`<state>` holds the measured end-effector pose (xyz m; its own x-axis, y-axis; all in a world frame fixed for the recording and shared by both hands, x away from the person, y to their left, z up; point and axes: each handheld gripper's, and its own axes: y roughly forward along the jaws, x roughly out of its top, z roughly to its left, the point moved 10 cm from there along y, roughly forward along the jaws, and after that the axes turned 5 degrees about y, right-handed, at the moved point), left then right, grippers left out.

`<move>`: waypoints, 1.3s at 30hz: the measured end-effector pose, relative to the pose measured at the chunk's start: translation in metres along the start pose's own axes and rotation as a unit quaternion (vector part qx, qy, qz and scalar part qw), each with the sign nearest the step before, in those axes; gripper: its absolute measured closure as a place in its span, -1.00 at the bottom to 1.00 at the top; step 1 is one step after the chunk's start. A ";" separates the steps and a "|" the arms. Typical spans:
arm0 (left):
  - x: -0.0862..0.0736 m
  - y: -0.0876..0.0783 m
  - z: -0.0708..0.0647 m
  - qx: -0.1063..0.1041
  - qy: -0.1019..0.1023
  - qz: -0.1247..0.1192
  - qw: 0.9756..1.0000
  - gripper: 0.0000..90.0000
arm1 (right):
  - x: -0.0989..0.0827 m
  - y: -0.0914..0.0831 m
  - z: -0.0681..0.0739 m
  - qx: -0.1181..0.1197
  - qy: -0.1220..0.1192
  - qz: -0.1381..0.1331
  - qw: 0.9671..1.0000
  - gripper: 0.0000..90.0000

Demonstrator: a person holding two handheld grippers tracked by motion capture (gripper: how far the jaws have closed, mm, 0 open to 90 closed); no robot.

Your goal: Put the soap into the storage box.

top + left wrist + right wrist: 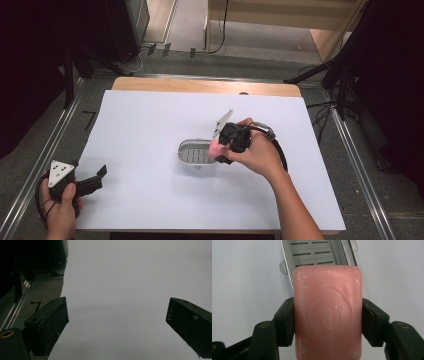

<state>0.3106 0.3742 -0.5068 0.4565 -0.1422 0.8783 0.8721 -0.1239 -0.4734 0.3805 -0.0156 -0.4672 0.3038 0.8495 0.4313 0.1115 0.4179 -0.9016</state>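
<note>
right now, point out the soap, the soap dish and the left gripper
soap (328,312), right gripper view, embossed face
soap dish (194,151), high view, slotted floor
left gripper (100,176), high view, between its jaws

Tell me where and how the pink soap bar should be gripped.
Grip the pink soap bar across its two long flat sides at mid-length, coming along its length from one short end. Those sides are parallel and straight, while the corners are rounded and would likely slip. The right claw holds it this way now, above the soap dish.
</note>
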 end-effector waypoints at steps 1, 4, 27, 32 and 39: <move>0.000 0.000 0.000 0.000 0.000 0.000 1.000 -0.89 | 0.001 0.001 0.001 0.002 0.000 0.002 1.000 -0.14; 0.000 0.000 0.000 0.000 0.001 0.000 1.000 -0.89 | 0.005 0.003 0.002 0.005 -0.005 0.001 1.000 -0.14; 0.000 0.000 -0.001 -0.003 0.003 0.001 1.000 -0.89 | 0.029 0.021 0.013 0.020 -0.029 0.001 0.999 -0.14; 0.000 0.000 -0.001 -0.003 0.003 0.000 1.000 -0.89 | 0.036 0.026 0.013 0.022 -0.040 0.000 0.999 -0.14; 0.000 0.000 -0.001 -0.003 0.004 0.001 1.000 -0.89 | 0.044 0.032 0.016 0.028 -0.051 0.004 0.998 -0.14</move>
<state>0.3103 0.3734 -0.5068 0.4560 -0.1502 0.8772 0.8706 -0.1293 -0.4747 0.3825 0.0406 -0.4767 0.2063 0.8802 0.4274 0.0549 0.4257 -0.9032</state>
